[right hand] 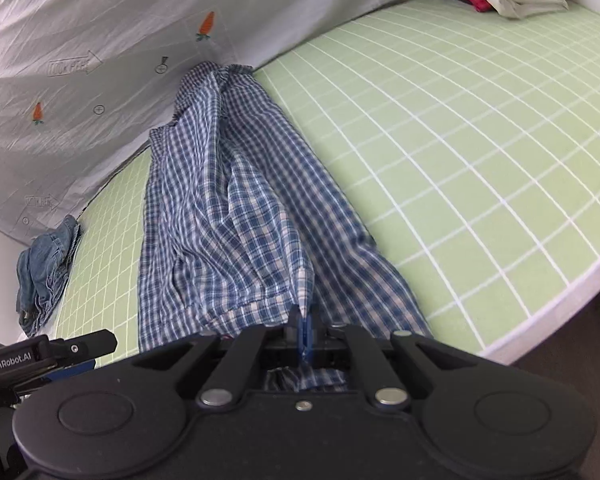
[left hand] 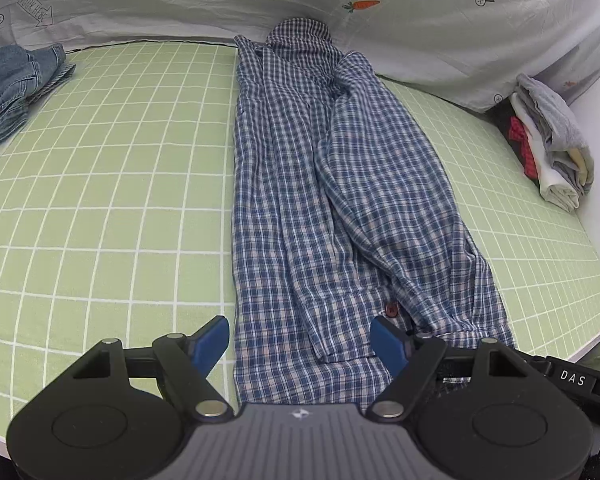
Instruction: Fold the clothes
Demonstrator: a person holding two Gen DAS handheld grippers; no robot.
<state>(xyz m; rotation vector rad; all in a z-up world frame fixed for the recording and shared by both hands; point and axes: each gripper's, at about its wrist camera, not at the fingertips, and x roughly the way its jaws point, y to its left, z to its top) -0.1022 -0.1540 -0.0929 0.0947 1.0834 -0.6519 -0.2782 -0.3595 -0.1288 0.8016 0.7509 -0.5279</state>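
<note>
1 plaid shirt [left hand: 320,184], 1 denim garment [left hand: 8,84], 1 folded stack [left hand: 552,144], 2 grippers.

The shirt [left hand: 332,200] lies lengthwise mid-mat [left hand: 100,200], jeans [left hand: 12,88] far left, folded stack [left hand: 552,144] far right

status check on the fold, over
Left tongs open over blue-white checked cotton shirt hem. Right tongs shut on shirt edge. Nothing blocking.

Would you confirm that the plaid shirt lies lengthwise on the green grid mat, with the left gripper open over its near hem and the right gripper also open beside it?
Not quite: the right gripper is shut on the plaid shirt, its blue fingers pinched on a lifted edge, as the right wrist view shows. The rest holds: the shirt lies lengthwise on the green grid mat, and the left gripper is open over its near hem.
</note>
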